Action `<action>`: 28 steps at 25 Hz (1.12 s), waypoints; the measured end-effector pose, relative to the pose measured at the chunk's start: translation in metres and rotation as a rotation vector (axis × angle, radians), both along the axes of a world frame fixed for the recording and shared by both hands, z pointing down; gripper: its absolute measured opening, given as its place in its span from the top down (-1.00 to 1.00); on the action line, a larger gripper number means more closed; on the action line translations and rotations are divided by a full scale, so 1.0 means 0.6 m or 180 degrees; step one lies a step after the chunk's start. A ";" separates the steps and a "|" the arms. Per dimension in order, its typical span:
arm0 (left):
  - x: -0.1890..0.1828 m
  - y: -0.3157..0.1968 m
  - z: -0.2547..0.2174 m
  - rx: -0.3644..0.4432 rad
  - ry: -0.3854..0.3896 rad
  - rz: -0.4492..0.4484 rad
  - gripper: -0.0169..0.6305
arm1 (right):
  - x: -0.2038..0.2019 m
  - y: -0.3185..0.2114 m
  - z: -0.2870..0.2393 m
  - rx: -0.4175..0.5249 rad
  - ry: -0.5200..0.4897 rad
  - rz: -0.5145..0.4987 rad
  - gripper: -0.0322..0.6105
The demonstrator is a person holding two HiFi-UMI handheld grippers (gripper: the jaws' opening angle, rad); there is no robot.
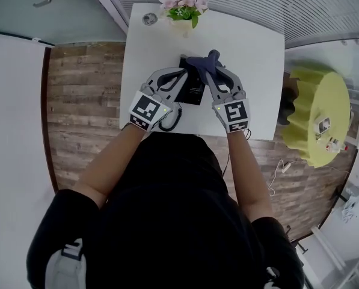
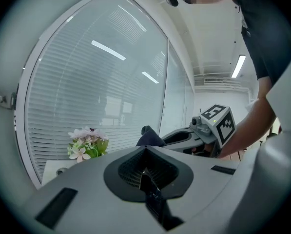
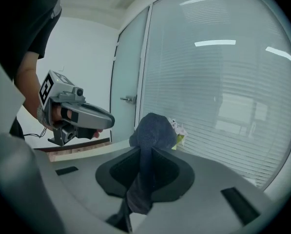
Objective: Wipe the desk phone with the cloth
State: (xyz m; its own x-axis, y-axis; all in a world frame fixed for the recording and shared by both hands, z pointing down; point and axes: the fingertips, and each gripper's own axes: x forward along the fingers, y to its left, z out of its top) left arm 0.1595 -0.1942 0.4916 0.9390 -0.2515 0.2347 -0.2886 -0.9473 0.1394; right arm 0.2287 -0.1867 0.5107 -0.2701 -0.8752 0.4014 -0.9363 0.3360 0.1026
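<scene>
A black desk phone [image 1: 194, 93] lies on the white table [image 1: 257, 59], its coiled cord [image 1: 170, 119] at the near edge. My right gripper [image 1: 210, 72] [image 3: 146, 151] hovers over the phone's far end, shut on a dark blue cloth [image 1: 202, 61] [image 3: 152, 129] that bunches beyond the jaws and trails back between them. My left gripper [image 1: 182, 73] [image 2: 145, 150] is over the phone's left side with its jaws closed together; a thin dark strip in their seam is unclear. The cloth [image 2: 147, 138] and the right gripper [image 2: 206, 130] show in the left gripper view.
A pot of pink flowers [image 1: 184, 5] [image 2: 87, 145] stands at the table's far edge, with a small round disc [image 1: 149, 18] to its left. A yellow-green ribbed stool [image 1: 317, 113] stands to the right of the table. Glass walls with blinds rise behind it.
</scene>
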 end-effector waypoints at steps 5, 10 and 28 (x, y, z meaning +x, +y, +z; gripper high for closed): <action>0.004 -0.026 0.036 -0.0119 -0.0055 -0.0125 0.92 | 0.004 -0.033 0.089 -0.0293 0.0139 -0.0192 0.67; -0.002 -0.031 0.066 -0.0223 -0.0119 -0.0236 0.92 | 0.007 -0.048 0.159 -0.0548 0.0395 -0.0306 0.67; -0.029 0.021 0.115 -0.0306 -0.0265 -0.0774 0.92 | -0.031 -0.002 0.196 -0.0519 0.0594 -0.0968 0.68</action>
State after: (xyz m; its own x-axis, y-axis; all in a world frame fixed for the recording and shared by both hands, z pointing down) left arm 0.1422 -0.1815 0.5607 0.8302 -0.4401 0.3423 -0.5202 -0.8323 0.1915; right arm 0.2102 -0.1879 0.6284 -0.4164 -0.6871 0.5954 -0.7618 0.6211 0.1840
